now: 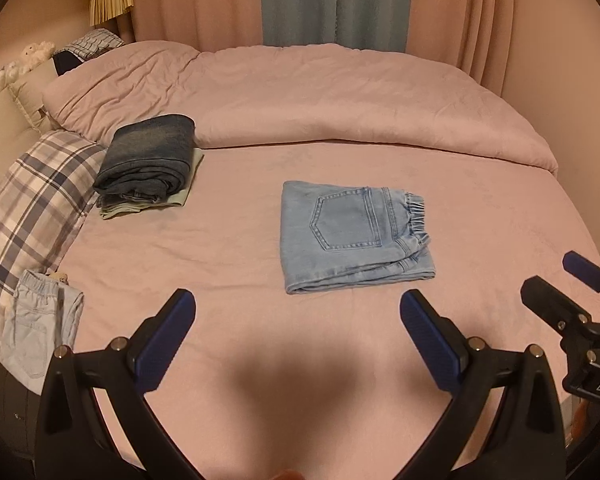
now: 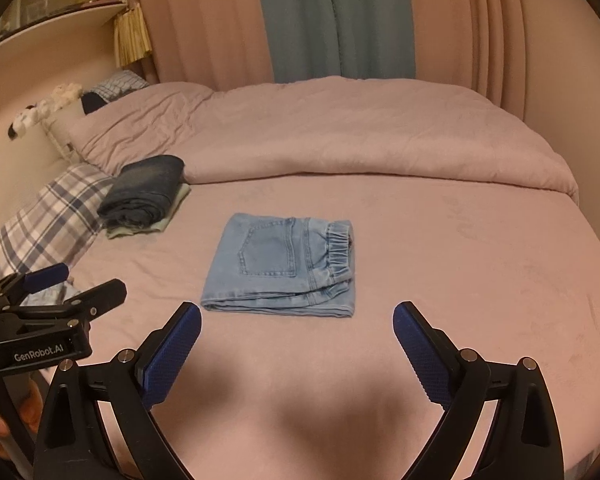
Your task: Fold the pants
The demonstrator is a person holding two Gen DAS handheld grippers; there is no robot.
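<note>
Pink bed, folded jeans mid; curtains behind.

Light denim pants lie on a matt, soft cloth sheet.

Upper frame: rumpled pink duvet before pink and teal curtains. Left: plaid pillow, stuffed toys, dark folded denim stack on pink sheet.
</note>
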